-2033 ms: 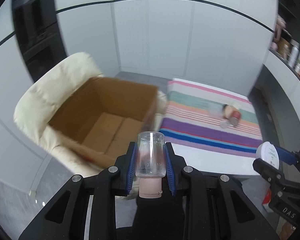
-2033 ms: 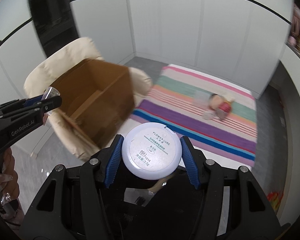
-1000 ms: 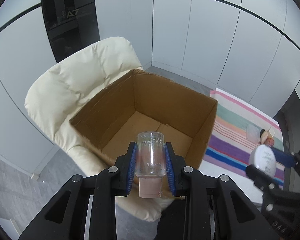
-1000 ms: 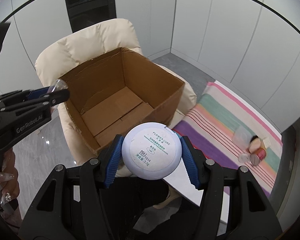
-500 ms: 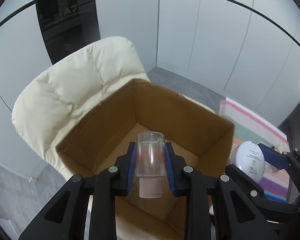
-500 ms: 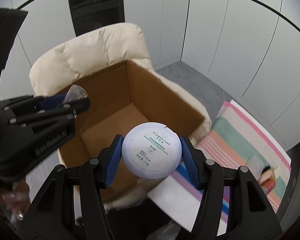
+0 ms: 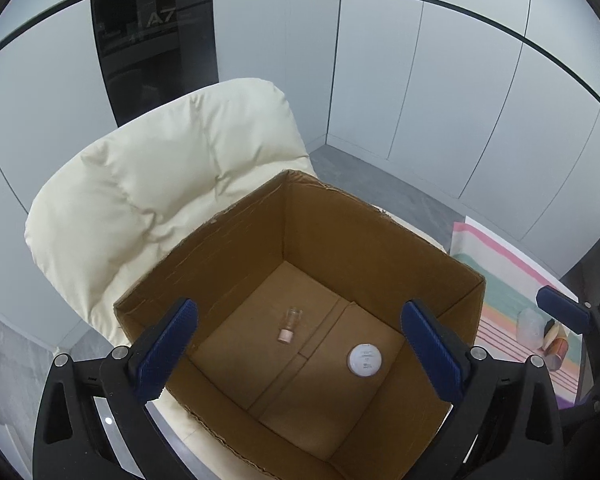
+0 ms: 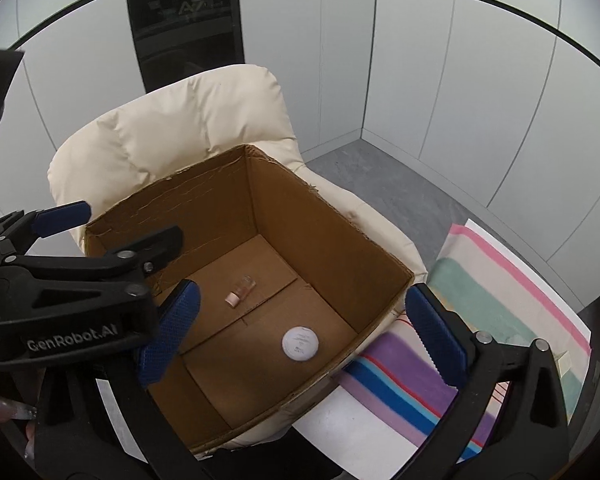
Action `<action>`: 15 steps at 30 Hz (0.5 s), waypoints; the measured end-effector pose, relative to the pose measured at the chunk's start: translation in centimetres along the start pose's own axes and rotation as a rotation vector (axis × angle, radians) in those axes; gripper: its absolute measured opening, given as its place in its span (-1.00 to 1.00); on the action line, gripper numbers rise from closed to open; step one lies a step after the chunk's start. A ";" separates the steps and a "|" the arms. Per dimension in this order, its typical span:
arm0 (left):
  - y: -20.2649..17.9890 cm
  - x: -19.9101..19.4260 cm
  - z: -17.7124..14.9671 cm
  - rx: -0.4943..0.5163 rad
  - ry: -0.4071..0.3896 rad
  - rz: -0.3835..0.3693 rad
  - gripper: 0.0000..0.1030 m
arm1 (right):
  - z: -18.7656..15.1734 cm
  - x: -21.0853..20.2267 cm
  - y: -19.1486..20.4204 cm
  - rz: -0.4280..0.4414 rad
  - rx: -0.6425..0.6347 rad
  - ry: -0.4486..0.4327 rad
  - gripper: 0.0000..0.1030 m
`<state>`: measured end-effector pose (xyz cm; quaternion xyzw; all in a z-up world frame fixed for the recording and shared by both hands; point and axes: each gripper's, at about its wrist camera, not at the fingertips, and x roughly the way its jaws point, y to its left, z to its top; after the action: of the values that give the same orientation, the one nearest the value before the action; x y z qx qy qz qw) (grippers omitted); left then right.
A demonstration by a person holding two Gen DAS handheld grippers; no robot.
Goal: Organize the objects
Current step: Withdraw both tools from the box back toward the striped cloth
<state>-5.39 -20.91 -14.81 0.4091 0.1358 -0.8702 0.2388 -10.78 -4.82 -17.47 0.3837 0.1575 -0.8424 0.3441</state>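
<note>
Now both grippers are empty: the left gripper (image 7: 296,344) and the right gripper (image 8: 304,332) each hang over the cardboard box (image 7: 340,216) with fingers spread wide, where half a second ago they clamped a small bottle and a round white jar. The small bottle (image 7: 288,325) lies on its side on the box floor, and the round white jar (image 7: 365,360) rests near it, apart. The box sits on a cream armchair (image 7: 160,184), beside a striped rug (image 8: 496,320).
</note>
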 end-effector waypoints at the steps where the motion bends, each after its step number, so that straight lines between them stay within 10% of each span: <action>1: 0.1 -0.1 0.0 -0.005 0.001 0.000 0.99 | 0.0 0.0 -0.1 0.001 0.005 0.003 1.00; 15: -0.7 -2.3 -0.8 0.024 -0.010 0.032 0.99 | -0.9 -1.3 -1.4 -0.021 0.050 0.037 1.00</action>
<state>-3.98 -19.32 -13.51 0.4094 0.1179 -0.8699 0.2484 -10.61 -2.75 -17.06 0.4059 0.1468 -0.8423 0.3227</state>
